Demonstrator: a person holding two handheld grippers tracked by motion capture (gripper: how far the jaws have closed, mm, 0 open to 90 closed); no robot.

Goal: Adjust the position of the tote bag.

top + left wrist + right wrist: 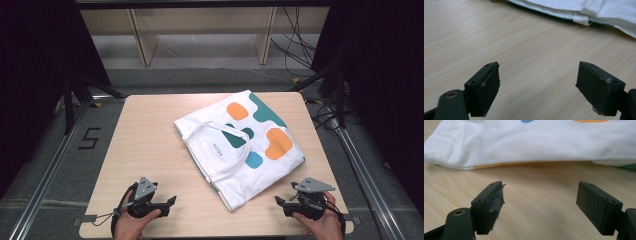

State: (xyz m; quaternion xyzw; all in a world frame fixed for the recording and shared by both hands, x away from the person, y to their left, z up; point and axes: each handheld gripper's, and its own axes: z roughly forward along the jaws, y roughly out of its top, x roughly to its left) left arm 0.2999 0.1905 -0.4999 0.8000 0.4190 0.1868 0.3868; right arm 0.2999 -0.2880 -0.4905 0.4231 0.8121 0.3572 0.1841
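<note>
So there's a white tote bag (240,145) lying flat on the light wood bench (145,145), sitting right of centre and turned at an angle. It has orange, teal and blue blobs printed on it, and the handles are flopped over the top face. Its far corner comes close to the back edge of the bench and its right corner sits near the right edge, so not much room on that side. The whole left half of the bench is bare, and there's an open strip along the near edge too.

The left gripper (170,204) is down at the near-left, held in a hand (131,225), jaws spread wide with nothing between them. The right gripper (280,202) is at the near-right in the other hand (320,225), jaws also wide apart and empty. Both point inward toward the bag's near corner, neither touching it.

In the left gripper view the tote's edge (579,15) runs across the top, cut off by the frame. In the right gripper view the bag (529,147) is close ahead, with an orange sliver peeking out under its hem. There's small lettering on the tote but it's too tiny to read. Both forearms are cut off at the bottom.
</note>
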